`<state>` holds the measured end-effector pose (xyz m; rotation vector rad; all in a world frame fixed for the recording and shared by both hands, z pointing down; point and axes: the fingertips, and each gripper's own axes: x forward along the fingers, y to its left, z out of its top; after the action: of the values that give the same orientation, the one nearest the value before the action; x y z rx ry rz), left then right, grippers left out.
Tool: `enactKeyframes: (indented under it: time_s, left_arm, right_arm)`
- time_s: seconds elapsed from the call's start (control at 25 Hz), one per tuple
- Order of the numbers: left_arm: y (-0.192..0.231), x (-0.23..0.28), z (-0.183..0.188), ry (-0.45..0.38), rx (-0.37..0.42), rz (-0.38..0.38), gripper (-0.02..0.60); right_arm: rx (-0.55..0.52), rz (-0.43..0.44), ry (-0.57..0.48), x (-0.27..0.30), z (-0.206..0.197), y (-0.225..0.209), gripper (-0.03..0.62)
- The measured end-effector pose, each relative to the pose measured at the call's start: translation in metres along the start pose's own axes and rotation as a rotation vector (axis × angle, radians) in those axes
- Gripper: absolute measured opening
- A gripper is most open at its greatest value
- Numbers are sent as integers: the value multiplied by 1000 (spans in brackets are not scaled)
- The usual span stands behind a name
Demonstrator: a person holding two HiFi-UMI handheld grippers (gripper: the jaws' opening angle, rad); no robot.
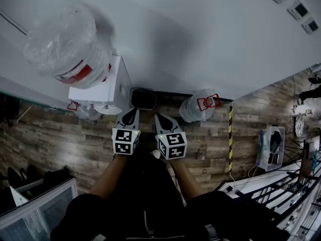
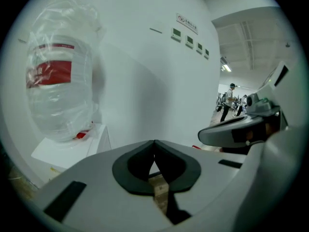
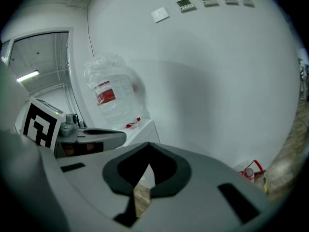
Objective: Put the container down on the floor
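- A white wall (image 1: 200, 34) fills the top half of your head view. A wooden plank floor (image 1: 65, 134) runs below it.
- At 10 o'clock from your grippers, a big clear bottle (image 1: 67, 44) wrapped in crinkled plastic film, with a red label, sits on a white dispenser (image 1: 100, 87) against the wall.
- The container (image 1: 193, 109) is a smaller clear plastic jug with a red handle frame at its top. It rests on the floor at the foot of the wall, at 2 o'clock from your right gripper and apart from it.
- A black bin (image 1: 143, 98) stands by the wall at 12 o'clock, between dispenser and container, just beyond your jaw tips.
- Your left gripper (image 1: 130, 114) has its jaws pressed together with nothing held.
- Your right gripper (image 1: 161, 118) is likewise closed and empty.
- A yellow-and-black striped strip (image 1: 230, 134) lies on the floor at 3 o'clock, beyond the container.
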<state>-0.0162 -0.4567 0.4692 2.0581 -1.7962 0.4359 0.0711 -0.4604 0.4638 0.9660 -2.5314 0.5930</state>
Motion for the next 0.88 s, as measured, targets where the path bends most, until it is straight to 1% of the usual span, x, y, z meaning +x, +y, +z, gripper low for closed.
enactKeyframes:
  time_s: [0.16, 0.32, 0.44, 0.52, 0.64, 0.88]
  left_arm:
    - [-5, -24, 0, -12, 22, -19, 15]
    - [5, -41, 2, -36, 28, -38, 15]
    - [12, -57, 4, -49, 26, -51, 15]
    - [19, -72, 0, -59, 22, -51, 15]
    - [27, -92, -8, -71, 11, -57, 15]
    - [37, -130, -23, -81, 1, -72, 15]
  right_arm:
    - [-11, -7, -41, -17, 4, 23, 11]
    - [5, -38, -83, -24, 1, 42, 10]
    - [20, -64, -91, -30, -2, 55, 10]
    - [23, -71, -101, -34, -6, 72, 10]
    - [-3, -81, -124, -43, -6, 97, 9]
    - [-36, -77, -141, -54, -8, 137, 9]
